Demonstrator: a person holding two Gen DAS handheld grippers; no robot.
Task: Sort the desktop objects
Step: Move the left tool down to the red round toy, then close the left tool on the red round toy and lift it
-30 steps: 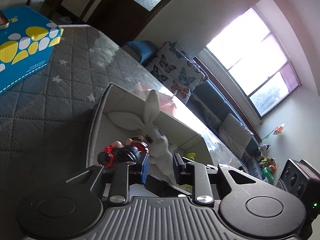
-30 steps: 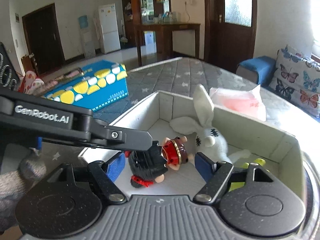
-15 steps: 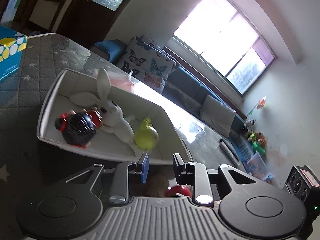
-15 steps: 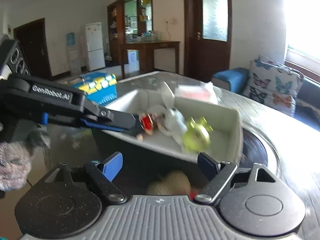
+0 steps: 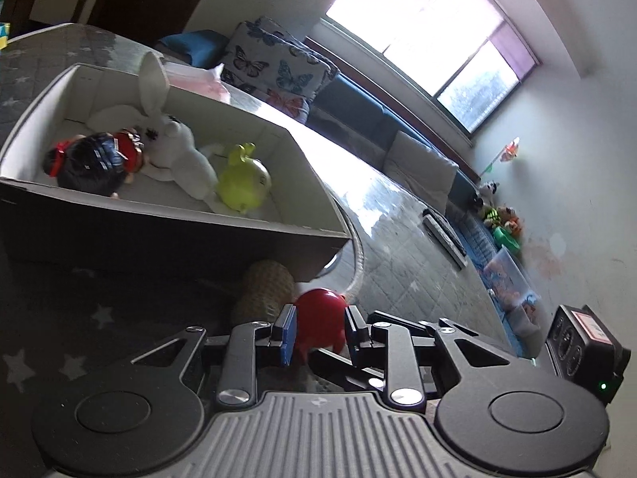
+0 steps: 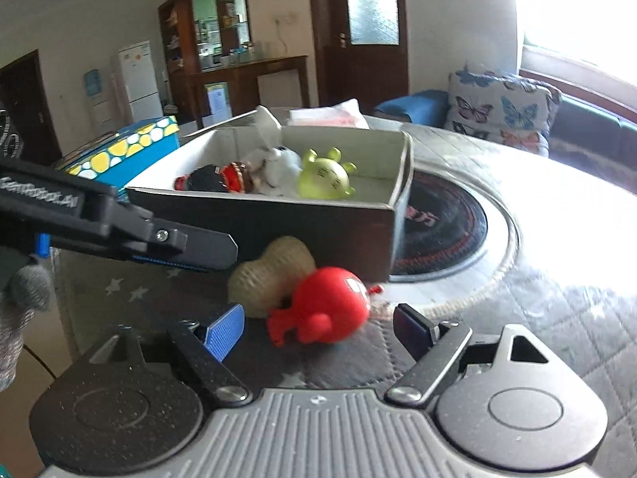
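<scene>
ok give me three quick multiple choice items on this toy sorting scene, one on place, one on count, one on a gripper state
1. Where is the red toy?
A. inside the box
B. on the table in front of the box
C. on the blue carton

2. How many toys lie in the box?
A. three
B. one
C. five

3. How does the right gripper stand?
A. shut on the peanut toy
B. shut on nothing
C. open, pads clear of the red toy

Answers:
1. B, it lies beside the peanut toy outside the box's dark wall.
2. A, a dark-haired doll, a white rabbit and a green toy.
3. C, the right wrist view shows gaps on both sides.
</scene>
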